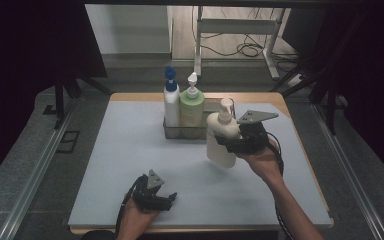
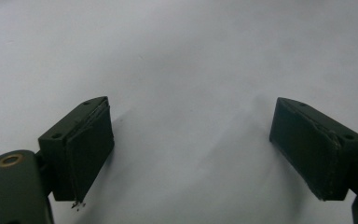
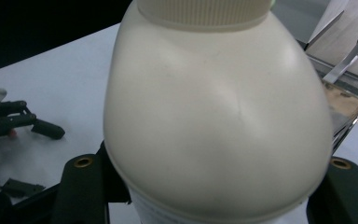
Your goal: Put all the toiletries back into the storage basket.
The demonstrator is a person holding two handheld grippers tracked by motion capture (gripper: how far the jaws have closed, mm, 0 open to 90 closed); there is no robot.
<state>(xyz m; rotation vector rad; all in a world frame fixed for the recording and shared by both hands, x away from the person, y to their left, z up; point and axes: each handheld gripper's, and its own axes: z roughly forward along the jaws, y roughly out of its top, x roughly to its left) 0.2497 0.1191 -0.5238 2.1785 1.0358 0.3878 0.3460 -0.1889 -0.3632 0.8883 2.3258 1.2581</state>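
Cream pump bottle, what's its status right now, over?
Right gripper shut on cream pump bottle, lifted beside metal caddy. Left gripper open on the mat.

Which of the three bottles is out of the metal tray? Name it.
The cream pump bottle, clamped in the right gripper and lifted off the table. The blue-capped bottle and green pump bottle stand inside the tray.

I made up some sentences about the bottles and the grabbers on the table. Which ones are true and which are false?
1. The right gripper holds the cream pump bottle. True.
2. The cream pump bottle stands inside the metal tray. False: it is lifted in front of the tray, at its right end.
3. The left gripper has its jaws open with nothing between them. True.
4. The tray holds three bottles. False: it holds two, the blue-capped white bottle and the green bottle.
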